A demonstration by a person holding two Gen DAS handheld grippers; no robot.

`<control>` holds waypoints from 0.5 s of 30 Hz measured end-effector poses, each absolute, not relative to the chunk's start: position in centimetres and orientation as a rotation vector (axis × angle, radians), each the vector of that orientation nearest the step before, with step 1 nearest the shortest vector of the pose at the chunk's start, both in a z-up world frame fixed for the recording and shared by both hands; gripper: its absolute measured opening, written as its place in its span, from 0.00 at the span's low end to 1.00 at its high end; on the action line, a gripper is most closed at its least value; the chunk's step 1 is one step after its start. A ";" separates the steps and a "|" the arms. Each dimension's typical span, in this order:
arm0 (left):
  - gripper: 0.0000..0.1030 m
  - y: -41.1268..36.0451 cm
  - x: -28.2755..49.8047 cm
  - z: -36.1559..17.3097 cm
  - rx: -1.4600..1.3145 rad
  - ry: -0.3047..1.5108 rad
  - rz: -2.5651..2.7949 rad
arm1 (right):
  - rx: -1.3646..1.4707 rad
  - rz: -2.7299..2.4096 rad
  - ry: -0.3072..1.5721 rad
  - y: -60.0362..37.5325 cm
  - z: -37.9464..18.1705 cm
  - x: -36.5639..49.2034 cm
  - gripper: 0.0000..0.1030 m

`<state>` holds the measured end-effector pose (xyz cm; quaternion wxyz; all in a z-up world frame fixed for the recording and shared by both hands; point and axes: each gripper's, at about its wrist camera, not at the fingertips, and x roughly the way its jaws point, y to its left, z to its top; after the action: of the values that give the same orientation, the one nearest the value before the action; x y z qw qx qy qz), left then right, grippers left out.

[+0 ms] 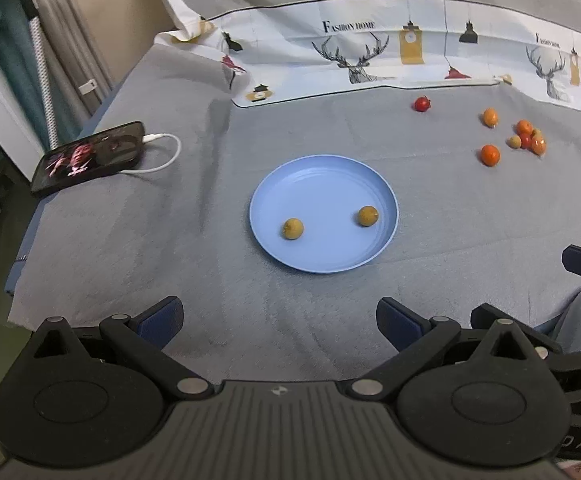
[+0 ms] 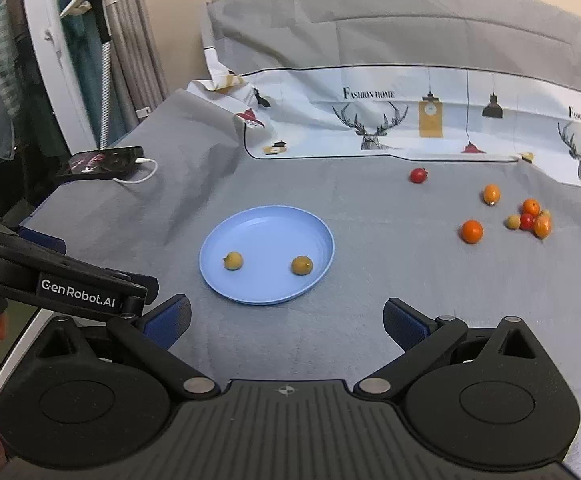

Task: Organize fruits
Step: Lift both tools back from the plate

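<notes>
Both tongs, left (image 1: 278, 318) and right (image 2: 286, 320), gaped wide and empty, low in frame. Blue plate (image 2: 266, 220) at centre held two yellow fruits; orange cluster (image 2: 530, 218) right awaited pickup, probably next.

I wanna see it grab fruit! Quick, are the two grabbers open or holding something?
Left gripper: open, fingers wide apart, holding nothing.
Right gripper: open, holding nothing.

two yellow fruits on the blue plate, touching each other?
Apart. The left wrist view shows bare blue plate floor between the left yellow fruit and the right yellow fruit; the right wrist view shows the same gap.
</notes>
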<state>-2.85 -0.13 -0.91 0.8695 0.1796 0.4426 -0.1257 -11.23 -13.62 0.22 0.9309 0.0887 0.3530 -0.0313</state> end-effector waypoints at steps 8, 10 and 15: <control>1.00 -2.5 -1.1 -1.3 0.406 0.941 -0.275 | 0.246 -0.097 0.729 -16.0 -0.6 -10.4 0.99; 1.00 -3.1 -0.7 -1.3 0.410 0.942 -0.281 | 0.263 -0.107 0.730 -16.7 -0.7 -10.1 0.99; 1.00 -5.0 0.3 -1.6 0.412 0.963 -0.303 | 0.295 -0.141 0.730 -18.5 -1.2 -9.7 0.99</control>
<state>0.27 -5.03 -1.60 0.8549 0.1960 0.4582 -0.1441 -9.70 -18.47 -1.15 0.9211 0.1436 0.3554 -0.0687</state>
